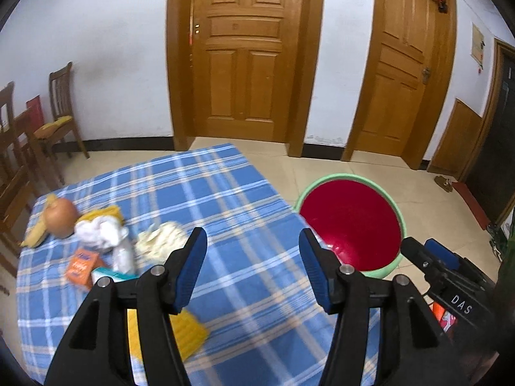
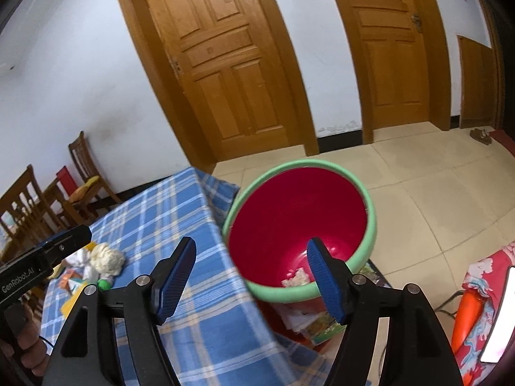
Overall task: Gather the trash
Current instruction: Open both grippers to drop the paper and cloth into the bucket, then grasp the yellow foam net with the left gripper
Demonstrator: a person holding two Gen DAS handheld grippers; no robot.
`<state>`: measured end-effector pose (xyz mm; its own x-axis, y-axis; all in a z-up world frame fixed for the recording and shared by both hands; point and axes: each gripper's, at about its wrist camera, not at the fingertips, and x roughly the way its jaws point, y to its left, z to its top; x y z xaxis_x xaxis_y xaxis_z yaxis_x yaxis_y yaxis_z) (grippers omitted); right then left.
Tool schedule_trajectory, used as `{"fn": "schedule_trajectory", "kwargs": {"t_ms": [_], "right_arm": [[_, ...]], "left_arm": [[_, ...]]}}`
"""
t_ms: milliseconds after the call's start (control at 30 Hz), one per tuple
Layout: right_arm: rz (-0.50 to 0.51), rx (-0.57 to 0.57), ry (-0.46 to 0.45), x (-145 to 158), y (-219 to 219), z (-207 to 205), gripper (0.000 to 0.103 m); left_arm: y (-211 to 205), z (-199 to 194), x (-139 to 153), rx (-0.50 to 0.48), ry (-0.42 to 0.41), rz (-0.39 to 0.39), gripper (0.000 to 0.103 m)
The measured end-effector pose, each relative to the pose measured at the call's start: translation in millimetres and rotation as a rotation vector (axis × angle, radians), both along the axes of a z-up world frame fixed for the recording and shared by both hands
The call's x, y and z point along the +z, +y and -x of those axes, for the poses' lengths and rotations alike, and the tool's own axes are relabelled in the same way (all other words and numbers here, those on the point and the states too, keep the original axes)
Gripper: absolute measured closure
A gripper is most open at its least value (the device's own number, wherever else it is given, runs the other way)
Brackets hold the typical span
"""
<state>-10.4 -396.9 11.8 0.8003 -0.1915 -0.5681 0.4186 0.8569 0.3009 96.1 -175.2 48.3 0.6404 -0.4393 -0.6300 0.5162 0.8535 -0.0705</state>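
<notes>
My left gripper (image 1: 252, 238) hangs open over the blue plaid tablecloth (image 1: 244, 193), with nothing between its blue pads. Left of it lies the trash: a white crumpled tissue (image 1: 99, 233), a cream paper wad (image 1: 162, 239), an orange carton (image 1: 82, 263), a brown round onion-like thing (image 1: 61, 217) and a yellow sheet (image 1: 190, 328) under the fingers. My right gripper (image 2: 251, 249) is open and empty above the near rim of a red bin with a green rim (image 2: 370, 225), which stands on the floor beside the table. A pale scrap (image 2: 297, 278) lies in the bin's bottom.
Wooden chairs (image 1: 61, 109) stand along the left wall. Two wooden doors (image 1: 244, 54) are behind the table. Printed papers (image 2: 309, 321) lie on the tiled floor under the bin, and a red patterned cloth with an orange cone-shaped object (image 2: 466, 315) sits at the right.
</notes>
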Motion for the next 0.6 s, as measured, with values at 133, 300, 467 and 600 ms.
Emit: {"fn": "schedule_trajectory", "kwargs": {"t_ms": [133, 300, 467, 600], "right_arm": [[0.001, 0.033, -0.006, 3.0, 11.9, 1.9, 0.029], [-0.004, 0.073, -0.010, 4.2, 27.0, 2.5, 0.028], [0.006, 0.108, -0.003, 5.2, 43.2, -1.4, 0.028], [0.011, 0.122, -0.003, 4.6, 52.4, -2.7, 0.028]], "left_arm": [[23.4, 2.4, -0.7, 0.050, 0.000, -0.010, 0.044], [53.0, 4.1, -4.6, 0.116, 0.012, -0.004, 0.043], [79.7, 3.6, -11.6, 0.173, 0.025, -0.001, 0.043], [97.0, 2.3, -20.4, 0.217, 0.038, -0.001, 0.043]]}}
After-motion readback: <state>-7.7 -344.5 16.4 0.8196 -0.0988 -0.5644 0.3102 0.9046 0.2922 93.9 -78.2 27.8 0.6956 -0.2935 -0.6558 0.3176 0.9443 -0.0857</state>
